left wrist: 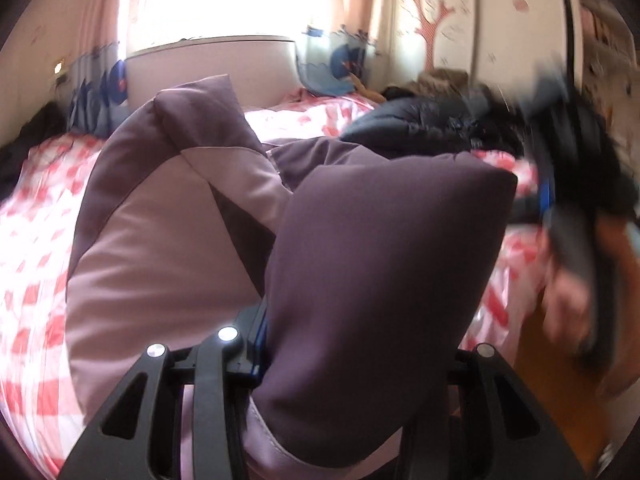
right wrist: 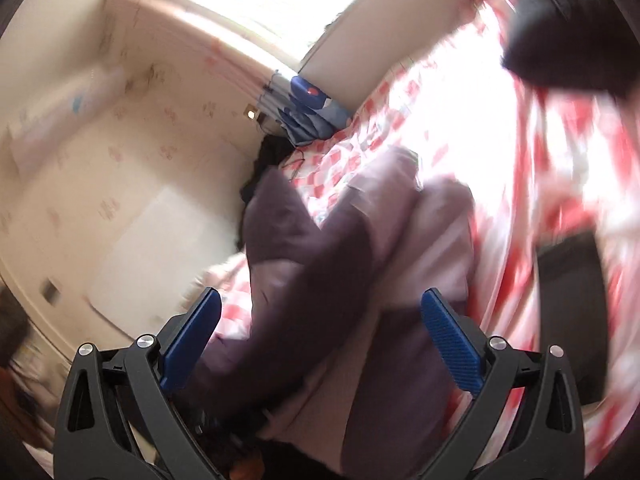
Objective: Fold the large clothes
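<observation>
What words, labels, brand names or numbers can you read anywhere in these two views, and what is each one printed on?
None can be read.
The purple padded garment shows no label or logo.
The red and white checked bedcover carries only a pattern.
The wall decals, a pink tree among them, are pictures, not text.
The blue cushions by the headboard show shapes too blurred to tell as letters.

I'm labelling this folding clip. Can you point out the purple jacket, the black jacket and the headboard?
purple jacket [left wrist: 380, 248]: left wrist view, dark purple panel held up in front.
black jacket [left wrist: 420, 120]: left wrist view, its quilted body on the bed.
headboard [left wrist: 208, 68]: left wrist view, flat front face.
</observation>
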